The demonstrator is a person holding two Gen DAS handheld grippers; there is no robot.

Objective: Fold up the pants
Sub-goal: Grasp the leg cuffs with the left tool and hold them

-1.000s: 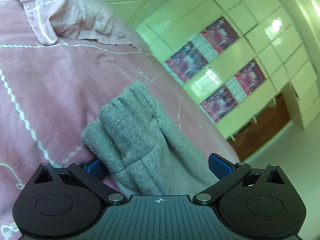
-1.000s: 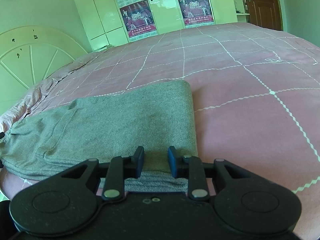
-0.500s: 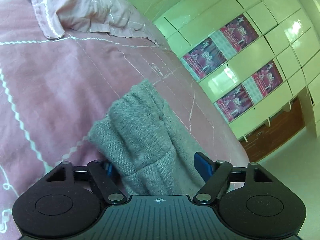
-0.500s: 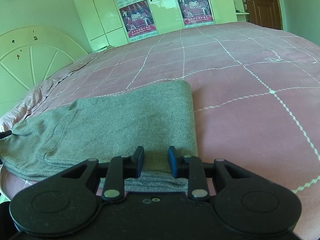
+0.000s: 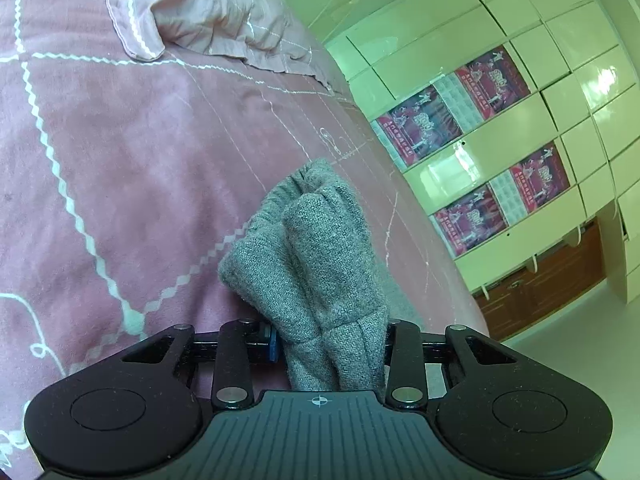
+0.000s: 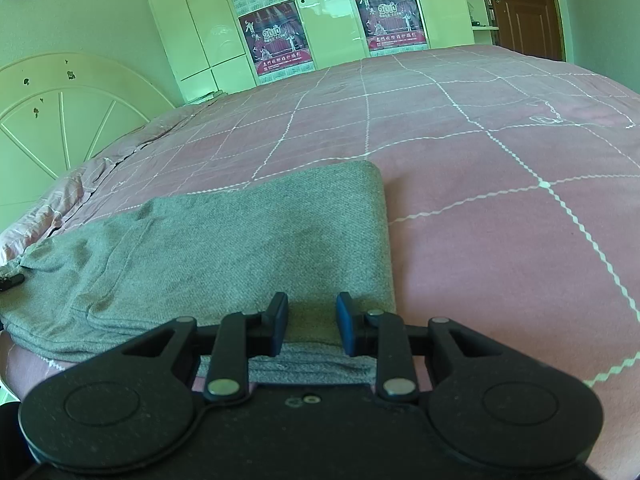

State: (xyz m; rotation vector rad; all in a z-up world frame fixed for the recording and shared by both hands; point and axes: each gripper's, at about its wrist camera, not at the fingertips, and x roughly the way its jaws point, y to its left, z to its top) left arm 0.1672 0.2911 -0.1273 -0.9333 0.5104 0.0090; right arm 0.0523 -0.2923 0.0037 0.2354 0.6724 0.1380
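Grey pants [image 6: 224,240] lie folded lengthwise on a pink quilted bed cover [image 6: 500,240]. My right gripper [image 6: 311,320] is at their near edge, and its blue pads pinch a fold of the cloth that rises between them. In the left wrist view one end of the pants [image 5: 316,248] is gathered into thick ridges. My left gripper [image 5: 331,340] has its jaws closing on that bunch, and the cloth fills the whole gap between the pads and is squeezed by them.
A pink pillow [image 5: 208,12] lies beyond the pants at the head of the bed, by a pale round headboard [image 6: 60,120]. A pale green wardrobe [image 6: 320,20] with red posters stands past the far side of the bed. A brown door [image 6: 524,8] is at the back right.
The left jaws came in from wide open on both sides of the pants' end and now squeeze it into a tighter bunch. The right gripper and its hold look the same.
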